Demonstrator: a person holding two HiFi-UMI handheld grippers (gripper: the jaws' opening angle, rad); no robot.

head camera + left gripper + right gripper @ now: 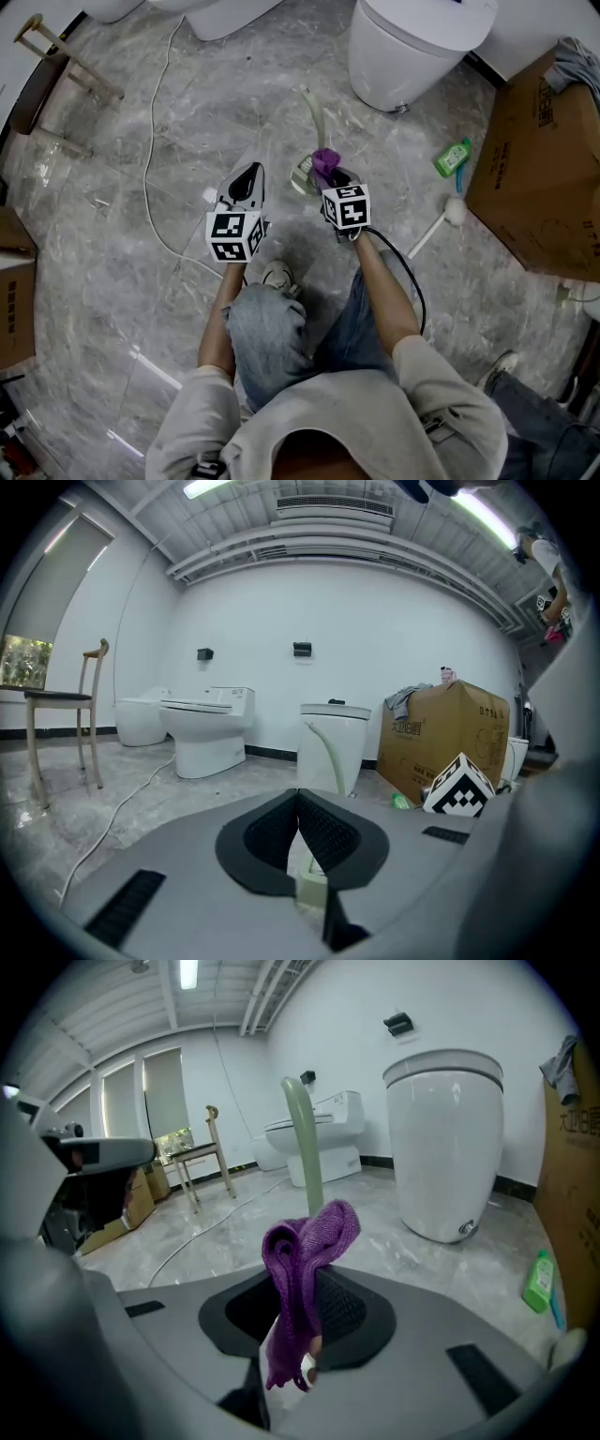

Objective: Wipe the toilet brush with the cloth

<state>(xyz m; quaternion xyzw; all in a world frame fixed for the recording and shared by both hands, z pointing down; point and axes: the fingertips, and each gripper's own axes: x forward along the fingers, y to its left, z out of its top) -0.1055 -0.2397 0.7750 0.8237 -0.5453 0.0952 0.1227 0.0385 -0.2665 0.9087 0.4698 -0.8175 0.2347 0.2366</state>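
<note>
- Right tool (305,1290) clamps the purple cloth (309,1237); the toilet brush (302,1143) handle stands upright just beyond, at 12 o'clock.
- Best to fold the cloth round the handle, then stroke along it.
- Left tool (298,803), at 9 o'clock with jaws together and empty, could steady the brush.

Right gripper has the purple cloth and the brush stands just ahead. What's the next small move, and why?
Probably ease the right gripper forward until the purple cloth meets the toilet brush on its pale green handle. The jaws are shut on the cloth, and the handle stands upright just beyond it, apparently not touched yet.
</note>
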